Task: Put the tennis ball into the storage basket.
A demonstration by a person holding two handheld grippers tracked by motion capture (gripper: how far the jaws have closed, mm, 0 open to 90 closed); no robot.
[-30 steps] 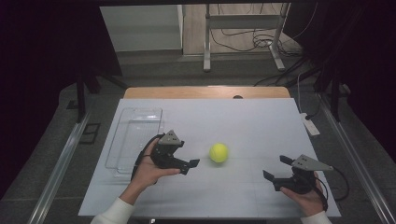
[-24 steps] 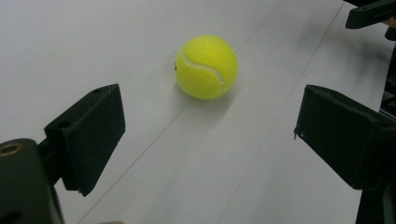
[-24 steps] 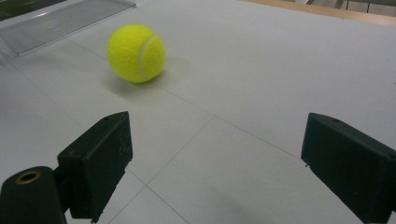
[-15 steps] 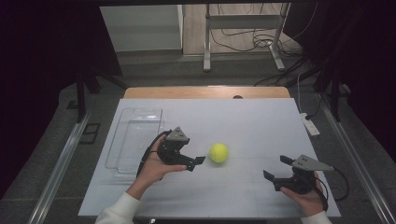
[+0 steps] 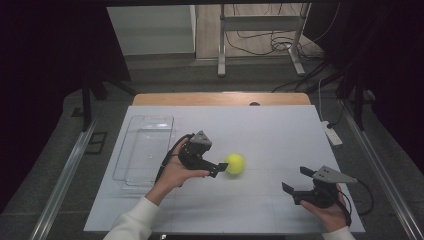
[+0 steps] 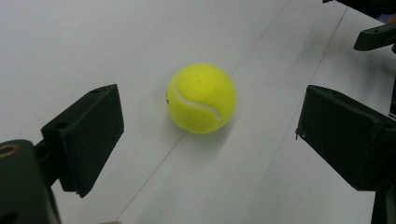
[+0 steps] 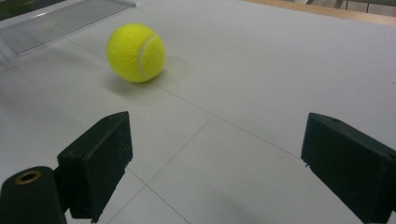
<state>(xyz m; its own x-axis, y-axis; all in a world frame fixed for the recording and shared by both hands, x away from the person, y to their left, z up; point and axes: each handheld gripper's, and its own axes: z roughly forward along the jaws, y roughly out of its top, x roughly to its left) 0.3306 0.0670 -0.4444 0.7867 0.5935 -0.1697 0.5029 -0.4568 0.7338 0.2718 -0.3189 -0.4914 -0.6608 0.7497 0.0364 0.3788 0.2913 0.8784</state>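
Observation:
A yellow tennis ball [image 5: 235,163] rests on the white table top [image 5: 260,130] near its middle. My left gripper [image 5: 218,165] is just left of the ball, level and pointing at it. In the left gripper view the ball [image 6: 201,98] lies ahead between the wide black jaws of my left gripper [image 6: 210,116], touching neither. These jaws have just been opening a little. My right gripper [image 5: 295,179] is held near the front right, open and with nothing in it. From there the ball [image 7: 136,52] lies far off to the left of my right gripper [image 7: 217,135].
A clear plastic tray [image 5: 131,150] lies on the table's left side, also seen as the tray [image 7: 60,18] behind the ball. A white power strip [image 5: 332,134] sits at the right edge. Bare table surrounds the ball.
My left hand has moved to the right and slightly away from me, bringing its gripper closer to the ball. The ball and the right hand have stayed put.

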